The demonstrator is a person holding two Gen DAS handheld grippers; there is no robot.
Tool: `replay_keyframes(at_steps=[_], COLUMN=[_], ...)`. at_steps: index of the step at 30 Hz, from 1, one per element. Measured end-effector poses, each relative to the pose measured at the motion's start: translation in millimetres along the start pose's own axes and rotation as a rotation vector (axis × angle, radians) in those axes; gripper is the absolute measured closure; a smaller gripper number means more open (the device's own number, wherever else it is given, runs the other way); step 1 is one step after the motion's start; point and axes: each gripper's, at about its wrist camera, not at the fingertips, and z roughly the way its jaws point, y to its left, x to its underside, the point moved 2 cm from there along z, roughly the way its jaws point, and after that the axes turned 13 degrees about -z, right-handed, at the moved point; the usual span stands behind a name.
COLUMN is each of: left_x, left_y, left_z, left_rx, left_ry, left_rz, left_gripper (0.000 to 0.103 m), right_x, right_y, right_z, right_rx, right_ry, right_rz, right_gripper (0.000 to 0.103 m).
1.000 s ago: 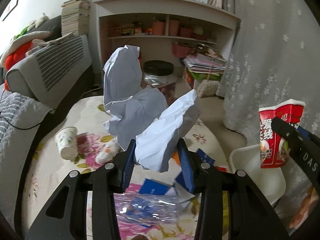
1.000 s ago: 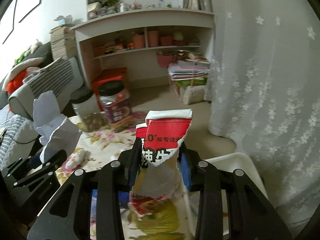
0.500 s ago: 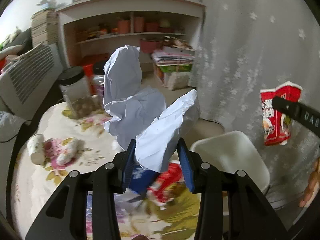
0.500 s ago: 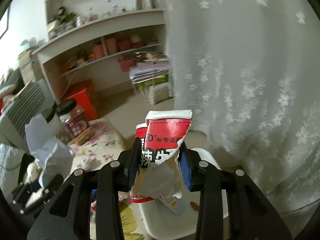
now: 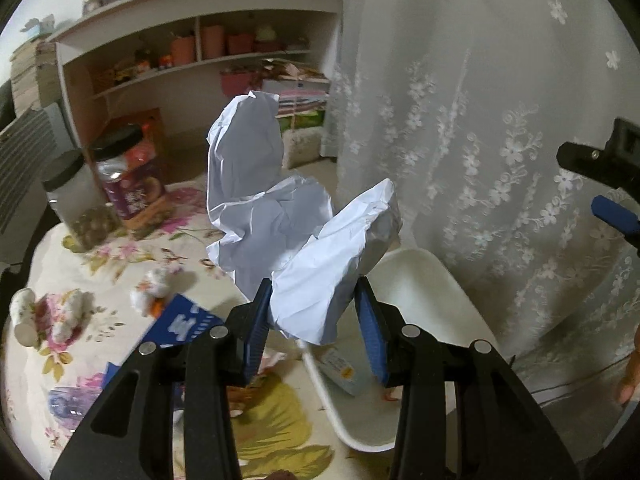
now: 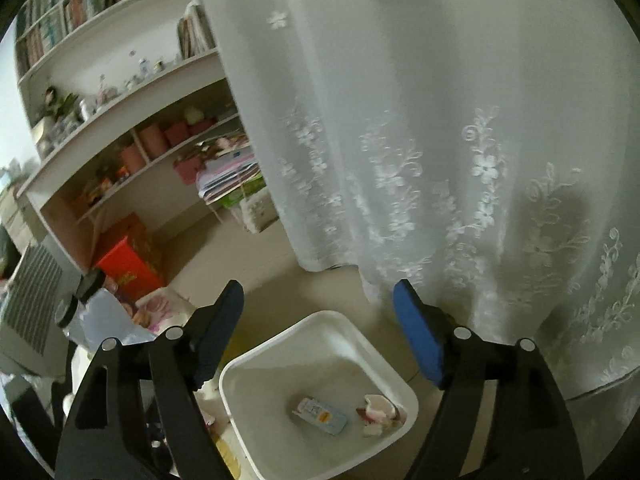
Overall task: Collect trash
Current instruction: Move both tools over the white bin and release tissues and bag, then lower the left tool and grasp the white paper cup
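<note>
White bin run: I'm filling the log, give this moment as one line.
left gripper: shut on crumpled paper | right gripper: open, above white bin | bin holds wrappers

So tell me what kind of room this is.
Most likely a home living room: a built-in shelf unit crowded with pots and knick-knacks, a lace curtain hanging to the floor, and a low table under a floral cloth with snack jars.

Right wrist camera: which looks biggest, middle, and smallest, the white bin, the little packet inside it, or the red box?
1. White bin, biggest.
2. Red box, though it sits farther away, so it may really be bigger.
3. Little packet, smallest.
</note>
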Motion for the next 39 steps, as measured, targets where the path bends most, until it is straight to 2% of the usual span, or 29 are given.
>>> replay_keyframes(at_steps=[7, 10, 12, 14, 16, 24, 30, 34, 39], left_x=[3.7, 4.6, 4.8, 4.6, 4.3, -5.0, -13.5, -19.9, -27.9], left_y=[-31.2, -41.7, -46.5, -48.3, -47.6, -23.9, -2.2, 19.4, 47.9], left_z=[13.9, 17.1, 16.5, 12.0, 9.0, -8.4, -24.0, -32.4, -40.1], left_rx=[0.047, 0.079, 0.092, 0.088, 0.081, 0.011, -0.029, -0.063, -0.105], left_ry=[0.038, 0.057, 0.058, 0.038, 0.032, -0.036, -0.099, -0.133, -0.153], left_rz=[0.042, 0.062, 0.075, 0.087, 0.093, 0.064, 0.033, -0.032, -0.126], left_gripper=[0.06, 0.051, 0.032, 0.03, 0.03, 0.024, 0.019, 0.017, 0.016], right_x=[-2.2, -2.4, -2.1, -2.2, -2.0, 1.7, 5.4, 8.4, 16.5], right_y=[-17.2, -20.4, -21.9, -22.5, -22.0, -2.9, 25.7, 46.2, 72.3], right_z=[-6.9, -9.4, -11.0, -13.0, -14.5, -17.6, -25.9, -25.4, -21.0], right_rx=[0.046, 0.081, 0.1, 0.121, 0.144, 0.187, 0.234, 0.247, 0.212], right_ry=[-0.028, -0.04, -0.048, -0.058, -0.062, -0.069, -0.11, -0.116, -0.093], right_rz=[0.031, 0.02, 0.013, 0.008, -0.005, -0.089, -0.2, -0.259, -0.294], right_gripper=[0.02, 0.014, 0.012, 0.007, 0.007, 0.007, 0.007, 0.007, 0.007])
